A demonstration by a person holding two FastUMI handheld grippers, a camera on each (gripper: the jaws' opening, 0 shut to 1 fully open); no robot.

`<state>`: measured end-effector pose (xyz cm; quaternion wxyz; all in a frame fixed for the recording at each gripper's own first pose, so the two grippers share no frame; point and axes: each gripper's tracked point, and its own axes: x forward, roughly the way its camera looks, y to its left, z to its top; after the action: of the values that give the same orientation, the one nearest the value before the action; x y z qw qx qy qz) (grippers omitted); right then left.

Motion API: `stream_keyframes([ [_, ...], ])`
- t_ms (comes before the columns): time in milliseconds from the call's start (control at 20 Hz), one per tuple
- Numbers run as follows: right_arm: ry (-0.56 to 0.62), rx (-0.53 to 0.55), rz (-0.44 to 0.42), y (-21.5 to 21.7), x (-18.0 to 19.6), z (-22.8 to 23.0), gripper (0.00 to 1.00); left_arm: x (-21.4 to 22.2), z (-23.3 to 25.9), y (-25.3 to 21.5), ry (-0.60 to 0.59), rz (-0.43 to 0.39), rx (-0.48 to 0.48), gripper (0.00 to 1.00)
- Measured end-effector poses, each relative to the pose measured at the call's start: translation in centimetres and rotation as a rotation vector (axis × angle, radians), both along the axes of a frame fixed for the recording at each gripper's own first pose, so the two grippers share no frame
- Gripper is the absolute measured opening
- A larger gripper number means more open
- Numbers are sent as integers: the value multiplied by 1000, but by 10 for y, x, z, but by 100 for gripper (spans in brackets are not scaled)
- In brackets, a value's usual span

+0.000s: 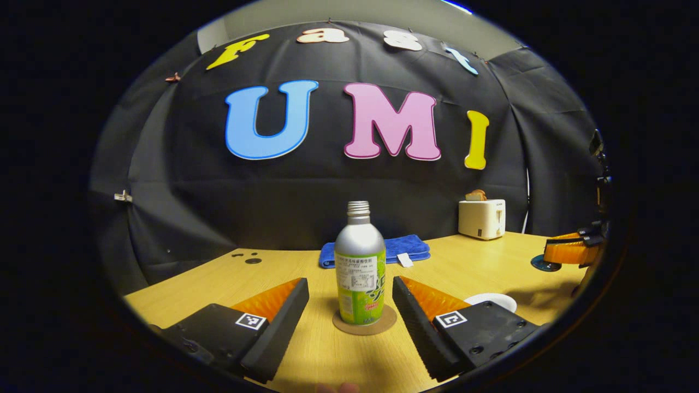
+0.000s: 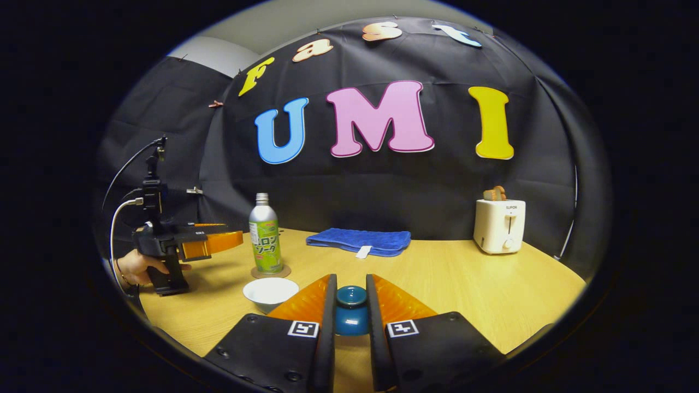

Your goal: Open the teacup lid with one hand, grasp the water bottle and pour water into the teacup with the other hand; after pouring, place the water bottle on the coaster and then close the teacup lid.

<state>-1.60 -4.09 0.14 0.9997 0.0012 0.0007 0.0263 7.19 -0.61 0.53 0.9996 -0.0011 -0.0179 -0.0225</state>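
Note:
A silver water bottle [image 1: 360, 256] with a green label stands upright, uncapped, on a round brown coaster [image 1: 377, 326]. My left gripper [image 1: 350, 284] is open, its fingers either side of the bottle without touching it. The white teacup [image 1: 494, 300] sits uncovered just to the right. In the right gripper view, my right gripper [image 2: 351, 284] is shut on the knob of the blue teacup lid [image 2: 352, 319], held low over the table to the right of the teacup [image 2: 270, 291]. There the bottle [image 2: 266, 234] stands behind the cup, with the left gripper [image 2: 215, 244] beside it in a hand [image 2: 136, 266].
A folded blue towel [image 1: 404, 246] lies at the back of the wooden table [image 1: 464, 267]. A white toaster [image 2: 499, 225] with bread in it stands at the back right. The black booth wall closes the table's far side.

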Motion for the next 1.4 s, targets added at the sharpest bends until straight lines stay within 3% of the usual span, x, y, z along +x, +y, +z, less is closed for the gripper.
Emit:
stream_keyframes([
  [250,7,4,65,43,19,-2,30,-27,-5,1,2,24,-4,97],
  [600,65,-4,125,90,45,-13,30,-30,-11,-2,25,9,-4,97],
  [1400,216,-39,151,107,64,-35,31,-31,-12,-2,24,4,-3,97],
])
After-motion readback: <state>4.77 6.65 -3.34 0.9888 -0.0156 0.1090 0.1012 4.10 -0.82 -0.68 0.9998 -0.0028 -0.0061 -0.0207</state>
